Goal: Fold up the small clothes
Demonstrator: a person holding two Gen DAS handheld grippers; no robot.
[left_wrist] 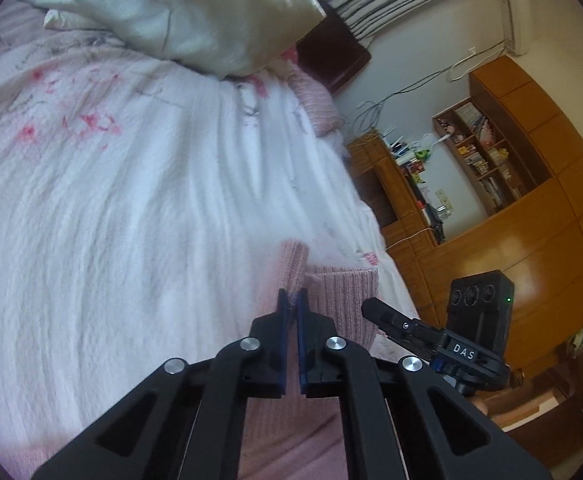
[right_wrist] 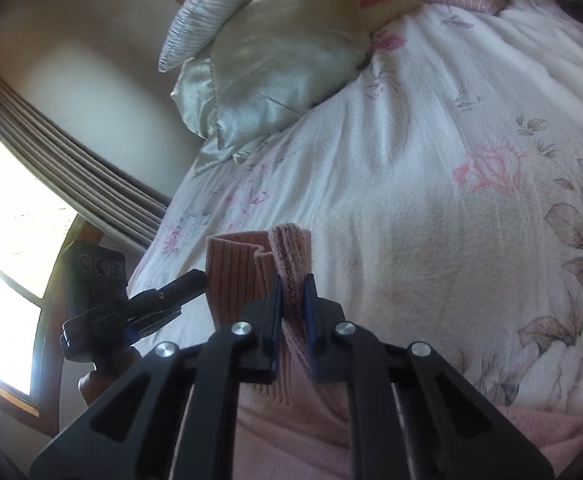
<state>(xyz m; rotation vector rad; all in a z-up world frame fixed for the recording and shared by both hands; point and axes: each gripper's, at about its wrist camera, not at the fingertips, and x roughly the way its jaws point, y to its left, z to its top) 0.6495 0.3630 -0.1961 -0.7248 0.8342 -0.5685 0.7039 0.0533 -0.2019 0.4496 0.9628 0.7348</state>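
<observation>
Two grippers hold one pink knitted garment [right_wrist: 235, 276] above a bed. In the right wrist view, the right gripper [right_wrist: 292, 304] has its blue-padded jaws nearly closed on a bunched, rolled fold of the ribbed knit, which rises between them at lower centre of the frame. Left of that fold, a flatter panel of the same garment stands up, and the other tool's black tip touches its left edge at lower left.

In the left wrist view, the left gripper [left_wrist: 291, 308] sits at bottom centre with its jaws drawn close together, only a narrow slit between the pads, pinching a thin edge of the pink garment [left_wrist: 343, 292]. The rest of the cloth hangs below the jaws toward the bottom edge. The right gripper's dark finger reaches in from the lower right, at the garment's right side.

Behind the cloth spreads a white bedspread [right_wrist: 431, 160] printed with pink flowers. A pale satin pillow [right_wrist: 287, 52] lies at the top of both views. Wooden cabinets [left_wrist: 531, 220] fill the right of the left wrist view.
</observation>
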